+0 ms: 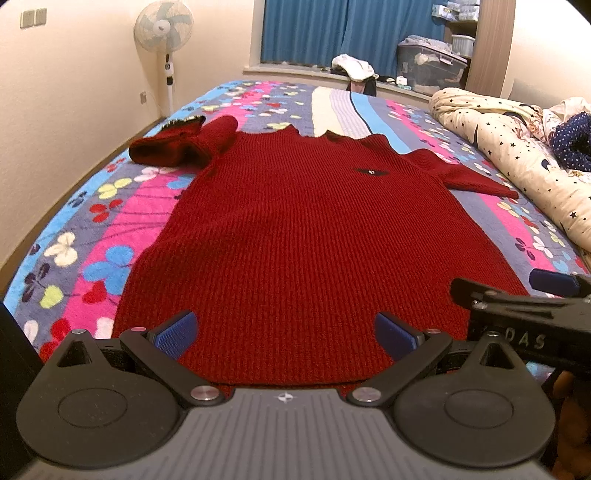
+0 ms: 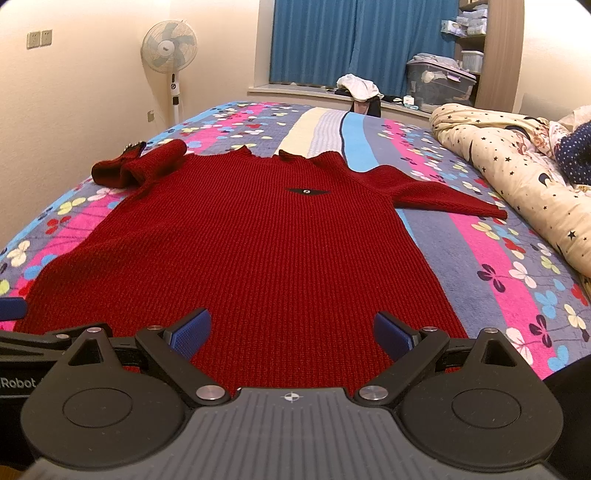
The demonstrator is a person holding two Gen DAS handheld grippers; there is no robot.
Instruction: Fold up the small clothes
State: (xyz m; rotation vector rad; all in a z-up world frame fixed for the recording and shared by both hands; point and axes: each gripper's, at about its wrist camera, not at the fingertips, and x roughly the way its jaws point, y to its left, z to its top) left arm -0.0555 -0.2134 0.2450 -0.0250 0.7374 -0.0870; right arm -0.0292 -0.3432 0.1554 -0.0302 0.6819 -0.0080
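Hovering over the hem end of the red sweater [image 1: 291, 229]: left claw [image 1: 286, 334] spread wide, blue pads [image 1: 177, 334] empty, nothing pinched. Right claw [image 2: 291, 334] same state, spread and empty, sitting just beside the left one; its black frame and one blue pad show at the right edge of the left wrist view.

Sweater lies flat, front up, on the flower-print blanket [image 1: 107, 225], collar away from the claws, small dark badge [image 1: 371, 171] on the chest. Sleeve on the right side [image 2: 443, 197] is laid out flat toward the quilt. Sleeve on the left side [image 2: 147, 166] is bunched up in a lump near the bed edge, with a bit of dark trimmed fabric [image 1: 184, 123] just behind it.

Around it: rolled star-print quilt [image 1: 517, 158] along the right side of the bed, near the flat sleeve but apart from it. Standing fan [image 1: 164, 31] by the far left wall. Blue curtains [image 1: 332, 29], clothes pile [image 1: 354, 68] and a clear storage box [image 1: 430, 66] on the window ledge, well apart from the sweater.
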